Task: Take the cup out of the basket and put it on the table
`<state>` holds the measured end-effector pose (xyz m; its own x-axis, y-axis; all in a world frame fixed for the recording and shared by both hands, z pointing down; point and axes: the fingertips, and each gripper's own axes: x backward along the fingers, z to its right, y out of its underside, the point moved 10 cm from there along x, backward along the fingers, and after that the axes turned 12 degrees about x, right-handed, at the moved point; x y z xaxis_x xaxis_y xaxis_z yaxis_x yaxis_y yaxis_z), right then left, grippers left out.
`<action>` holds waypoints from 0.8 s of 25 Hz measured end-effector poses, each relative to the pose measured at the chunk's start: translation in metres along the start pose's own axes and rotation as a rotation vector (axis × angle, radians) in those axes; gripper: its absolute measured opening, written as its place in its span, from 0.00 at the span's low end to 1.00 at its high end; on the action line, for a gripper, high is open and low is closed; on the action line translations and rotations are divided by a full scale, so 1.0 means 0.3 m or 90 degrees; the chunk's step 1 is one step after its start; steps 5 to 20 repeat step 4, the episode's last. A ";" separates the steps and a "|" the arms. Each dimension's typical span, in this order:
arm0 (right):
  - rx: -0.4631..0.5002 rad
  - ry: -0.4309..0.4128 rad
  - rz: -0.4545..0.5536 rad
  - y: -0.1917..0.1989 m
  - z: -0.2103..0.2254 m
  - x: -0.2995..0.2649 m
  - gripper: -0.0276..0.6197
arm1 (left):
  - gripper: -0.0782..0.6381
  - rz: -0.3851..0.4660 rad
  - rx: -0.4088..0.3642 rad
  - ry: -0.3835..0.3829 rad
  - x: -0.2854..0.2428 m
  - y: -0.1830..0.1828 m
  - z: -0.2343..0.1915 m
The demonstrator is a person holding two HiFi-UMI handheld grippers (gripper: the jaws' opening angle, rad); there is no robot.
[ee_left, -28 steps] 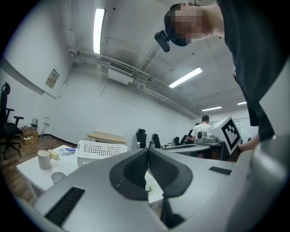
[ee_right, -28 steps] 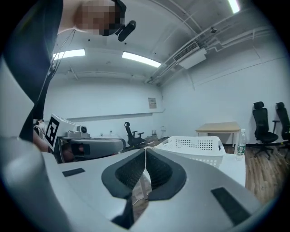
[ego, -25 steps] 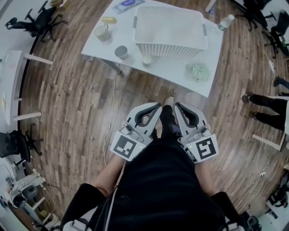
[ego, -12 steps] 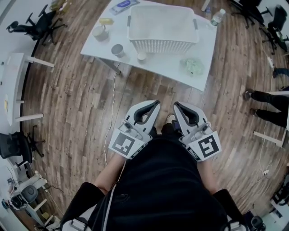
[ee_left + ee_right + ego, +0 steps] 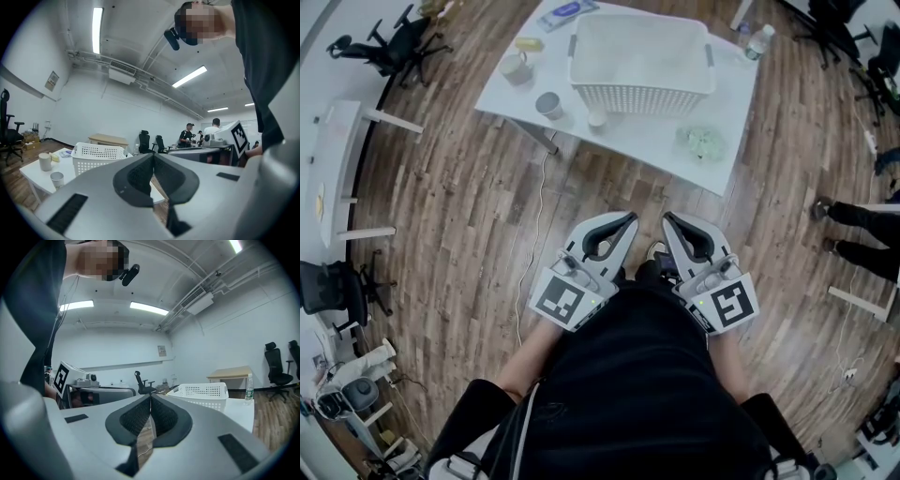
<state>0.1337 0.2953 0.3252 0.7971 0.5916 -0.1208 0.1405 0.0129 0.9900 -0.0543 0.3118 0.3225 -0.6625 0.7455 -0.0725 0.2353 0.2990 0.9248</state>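
Table (image 5: 661,141) farther, left gripper (image 5: 631,218), right gripper (image 5: 667,218) closed

- Illumination: bright, even, cool white; source is the ceiling strip lights (image 5: 97,29), which are burnt out to pure white.
- Glare: the white table (image 5: 656,141) is washed pale in the head view.
- Shadows: soft and faint on the floor planks (image 5: 459,234).
- Distortion: heavy fisheye in every view; the planks bow, and the gripper views end in black rounded corners.
- Focus: nearest foreground is soft; the room beyond is clear.

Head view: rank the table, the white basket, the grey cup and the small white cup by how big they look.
1. table
2. white basket
3. grey cup
4. small white cup
All four sit about equally far from the camera, so nearness hardly skews this order.
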 end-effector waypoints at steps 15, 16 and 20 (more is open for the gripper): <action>0.002 -0.011 -0.003 -0.005 0.001 0.000 0.08 | 0.12 0.000 -0.008 -0.002 -0.010 -0.009 0.007; 0.002 -0.011 -0.003 -0.005 0.001 0.000 0.08 | 0.12 0.000 -0.008 -0.002 -0.010 -0.009 0.007; 0.002 -0.011 -0.003 -0.005 0.001 0.000 0.08 | 0.12 0.000 -0.008 -0.002 -0.010 -0.009 0.007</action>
